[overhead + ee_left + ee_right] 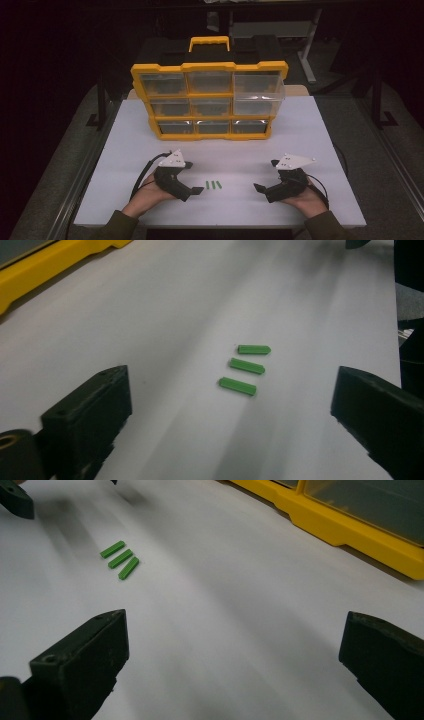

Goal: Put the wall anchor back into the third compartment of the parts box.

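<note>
Green sticks [213,185], three, side by side on the white table [300,130], between the two grippers and touched by neither. Left gripper [197,190] near the sticks, just to their left, jaws wide apart and empty, sticks lying ahead between them in the left gripper view [245,366]. Right gripper [259,188] farther off, jaws likewise spread with nothing held, sticks seen well ahead to one side [120,559]. Yellow organiser [210,100] upright at the far side of the table; top right drawer [258,92] seemingly pulled out a little, the rest shut. Judged barely begun: no stick lifted, none seen inside any drawer. Left to do, probably: pick up each stick and stow it, likely in that drawer, then push it shut.
</note>
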A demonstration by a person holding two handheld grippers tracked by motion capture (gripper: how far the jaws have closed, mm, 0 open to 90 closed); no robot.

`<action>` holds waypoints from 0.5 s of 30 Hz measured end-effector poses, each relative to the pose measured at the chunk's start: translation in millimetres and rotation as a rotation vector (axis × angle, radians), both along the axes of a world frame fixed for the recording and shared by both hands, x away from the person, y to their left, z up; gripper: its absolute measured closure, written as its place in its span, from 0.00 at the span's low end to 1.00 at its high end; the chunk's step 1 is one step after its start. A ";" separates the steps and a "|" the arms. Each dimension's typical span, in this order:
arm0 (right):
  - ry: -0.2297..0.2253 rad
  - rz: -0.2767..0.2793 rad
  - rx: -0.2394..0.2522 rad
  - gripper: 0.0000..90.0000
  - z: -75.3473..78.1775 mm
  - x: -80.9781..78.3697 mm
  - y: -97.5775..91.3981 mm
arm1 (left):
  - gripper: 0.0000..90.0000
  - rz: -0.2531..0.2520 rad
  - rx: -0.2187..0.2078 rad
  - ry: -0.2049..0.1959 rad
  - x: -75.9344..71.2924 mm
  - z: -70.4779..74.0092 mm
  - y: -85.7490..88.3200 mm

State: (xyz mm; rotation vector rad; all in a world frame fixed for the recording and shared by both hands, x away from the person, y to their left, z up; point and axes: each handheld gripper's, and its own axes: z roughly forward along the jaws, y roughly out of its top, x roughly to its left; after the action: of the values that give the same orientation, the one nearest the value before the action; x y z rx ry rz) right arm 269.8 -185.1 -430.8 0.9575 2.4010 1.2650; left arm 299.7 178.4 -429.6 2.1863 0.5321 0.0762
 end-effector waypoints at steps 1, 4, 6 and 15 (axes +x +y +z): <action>0.000 0.000 0.000 0.00 0.0 0.0 0.0 | 0.05 -0.004 0.001 0.001 0.4 -1.0 -2.5; 0.001 0.000 0.002 0.00 0.2 -0.1 -0.1 | 0.07 -0.031 0.010 -0.002 4.0 -2.6 -10.0; 0.001 0.000 0.004 0.00 0.1 0.1 -0.3 | 0.12 -0.042 0.008 0.002 4.9 -3.4 -13.3; 0.002 0.002 0.006 0.00 0.2 0.0 -0.2 | 0.23 -0.085 0.029 0.006 9.7 -7.8 -25.7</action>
State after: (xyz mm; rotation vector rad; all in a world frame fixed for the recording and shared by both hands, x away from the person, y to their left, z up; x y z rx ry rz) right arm 269.8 -185.3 -430.6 0.9587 2.4011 1.2729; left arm 309.4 152.8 -437.4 2.2357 0.4429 0.0314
